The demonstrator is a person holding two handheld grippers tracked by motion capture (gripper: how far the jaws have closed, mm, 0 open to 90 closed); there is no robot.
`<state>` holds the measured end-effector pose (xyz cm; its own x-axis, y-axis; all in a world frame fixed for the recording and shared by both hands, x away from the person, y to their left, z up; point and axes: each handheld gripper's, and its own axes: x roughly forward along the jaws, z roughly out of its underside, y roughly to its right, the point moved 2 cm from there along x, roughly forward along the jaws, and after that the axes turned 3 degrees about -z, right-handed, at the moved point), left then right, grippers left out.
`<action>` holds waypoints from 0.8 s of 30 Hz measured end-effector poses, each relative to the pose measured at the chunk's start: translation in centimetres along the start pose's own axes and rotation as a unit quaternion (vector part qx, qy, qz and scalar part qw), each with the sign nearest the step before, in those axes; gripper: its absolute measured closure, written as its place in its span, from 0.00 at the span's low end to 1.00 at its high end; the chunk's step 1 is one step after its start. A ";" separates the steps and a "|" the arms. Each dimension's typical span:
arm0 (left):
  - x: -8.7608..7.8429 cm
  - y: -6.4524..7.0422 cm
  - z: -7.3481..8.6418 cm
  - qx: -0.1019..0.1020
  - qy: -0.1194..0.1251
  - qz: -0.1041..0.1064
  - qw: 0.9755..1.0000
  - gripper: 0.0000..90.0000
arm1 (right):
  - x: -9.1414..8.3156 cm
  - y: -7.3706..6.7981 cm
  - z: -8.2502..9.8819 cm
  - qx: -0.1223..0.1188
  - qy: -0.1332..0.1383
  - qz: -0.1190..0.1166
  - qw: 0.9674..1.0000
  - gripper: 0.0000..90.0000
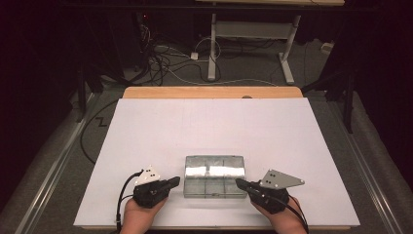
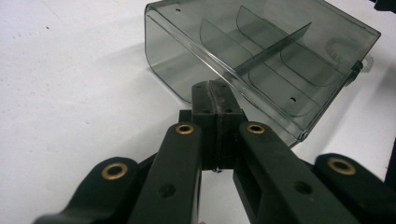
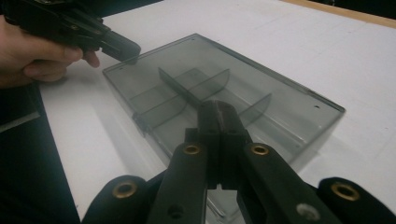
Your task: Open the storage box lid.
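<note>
A clear smoky plastic box (image 1: 215, 176) with inner dividers lies near the front middle of the white table; its lid looks closed. My left gripper (image 1: 176, 182) sits at the box's left side, jaws pressed together with nothing between them, tips close to the box's near left edge (image 2: 212, 93). My right gripper (image 1: 238, 183) is at the box's right side, also shut and empty, its tips over the box's near edge (image 3: 219, 109). In the right gripper view the box (image 3: 224, 93) spreads ahead, and the left gripper (image 3: 123, 49) rests by its far corner.
The white table top (image 1: 214, 122) has a wooden strip along its far edge (image 1: 209, 92). Beyond it stand a desk frame (image 1: 251, 44) and floor cables (image 1: 165, 63). Hands hold both grippers at the table's front edge.
</note>
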<state>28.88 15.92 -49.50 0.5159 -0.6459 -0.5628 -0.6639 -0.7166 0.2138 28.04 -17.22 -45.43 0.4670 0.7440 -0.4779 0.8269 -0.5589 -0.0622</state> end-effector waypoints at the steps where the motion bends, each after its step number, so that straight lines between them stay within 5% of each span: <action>1: 0.0 0.0 0.0 0.004 -0.001 -0.003 1.000 0.98 | 0.2 -0.2 -0.1 0.000 -0.001 -0.003 1.000 1.00; 16: 0.6 0.1 0.3 0.009 -0.021 0.013 1.000 0.98 | 3.6 -3.6 -1.2 -0.019 -0.008 -0.059 0.998 1.00; 24: 1.1 -0.2 -0.1 0.003 -0.024 -0.001 1.000 0.98 | 4.8 -4.8 -0.8 -0.021 -0.017 -0.086 0.996 1.00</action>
<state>29.59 15.36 -50.09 0.4908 -0.6304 -0.6014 -0.6663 -0.7163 0.2070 26.59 -10.64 -46.72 0.3073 0.8143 -0.4924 0.9061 -0.4085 -0.1100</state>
